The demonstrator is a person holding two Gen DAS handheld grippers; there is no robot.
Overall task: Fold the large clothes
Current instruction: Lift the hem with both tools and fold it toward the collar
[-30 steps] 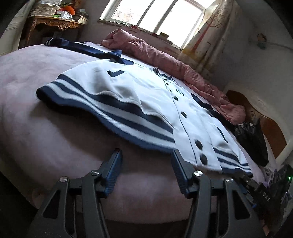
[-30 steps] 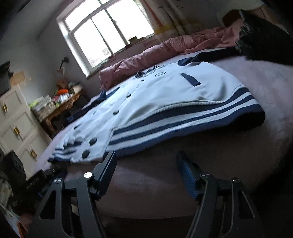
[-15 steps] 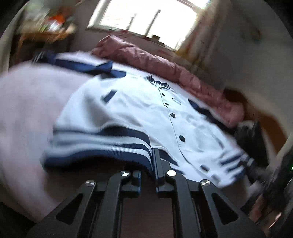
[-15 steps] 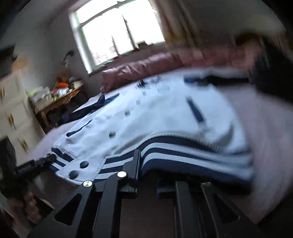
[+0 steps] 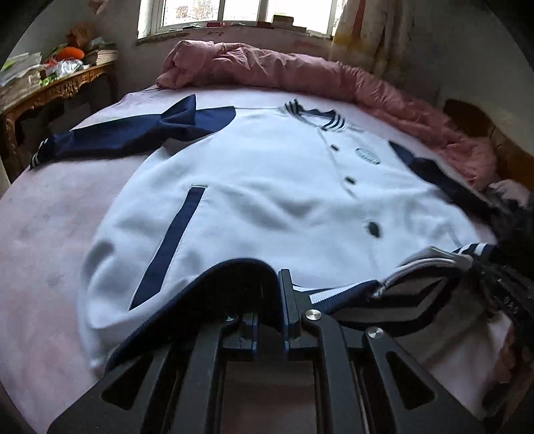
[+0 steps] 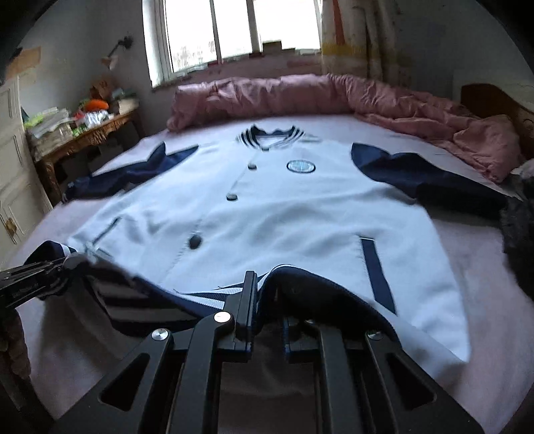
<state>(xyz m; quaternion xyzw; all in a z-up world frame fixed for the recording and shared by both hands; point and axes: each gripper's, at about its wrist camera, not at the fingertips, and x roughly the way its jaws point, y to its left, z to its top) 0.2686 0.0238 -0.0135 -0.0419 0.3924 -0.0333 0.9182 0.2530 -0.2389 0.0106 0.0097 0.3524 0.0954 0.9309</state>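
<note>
OK, your left gripper [image 5: 279, 293] and right gripper [image 6: 263, 293] each have jaws clamped on the striped hem of the white jacket [image 5: 267, 187] (navy sleeves spread wide), which lies front-up on the pink bed [image 5: 43, 227], hem lifted.

Daylight from the window [image 5: 233, 13] backlights a dim room; fisheye edges dark, slight motion blur.

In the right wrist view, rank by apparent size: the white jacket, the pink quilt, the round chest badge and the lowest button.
1. white jacket
2. pink quilt, though it lies farther away, so it may really be larger
3. round chest badge
4. lowest button
</note>
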